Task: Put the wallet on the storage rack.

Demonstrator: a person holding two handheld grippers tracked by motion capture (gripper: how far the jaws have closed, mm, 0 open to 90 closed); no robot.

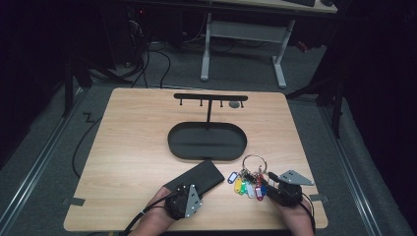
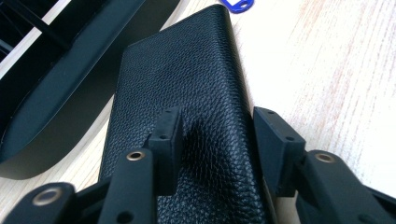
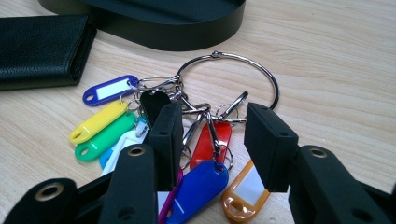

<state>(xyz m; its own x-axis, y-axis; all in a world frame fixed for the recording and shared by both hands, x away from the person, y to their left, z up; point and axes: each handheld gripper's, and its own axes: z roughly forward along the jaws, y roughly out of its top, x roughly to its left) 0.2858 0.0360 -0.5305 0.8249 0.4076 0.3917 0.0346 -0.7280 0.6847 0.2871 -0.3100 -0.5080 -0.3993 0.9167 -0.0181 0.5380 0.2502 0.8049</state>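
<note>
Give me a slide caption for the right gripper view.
Open hand-held gripper poised over a key ring with coloured tags.

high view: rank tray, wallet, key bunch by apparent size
1. Tray, clearly the largest.
2. Wallet, partly hidden by the left gripper.
3. Key bunch; its spread with the ring looks close to the wallet, so ranks 2 and 3 are unsure.

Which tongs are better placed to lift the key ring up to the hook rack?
Right. The right tongs are open astride the key ring and its coloured tags, while the left tongs straddle the black wallet.
</note>
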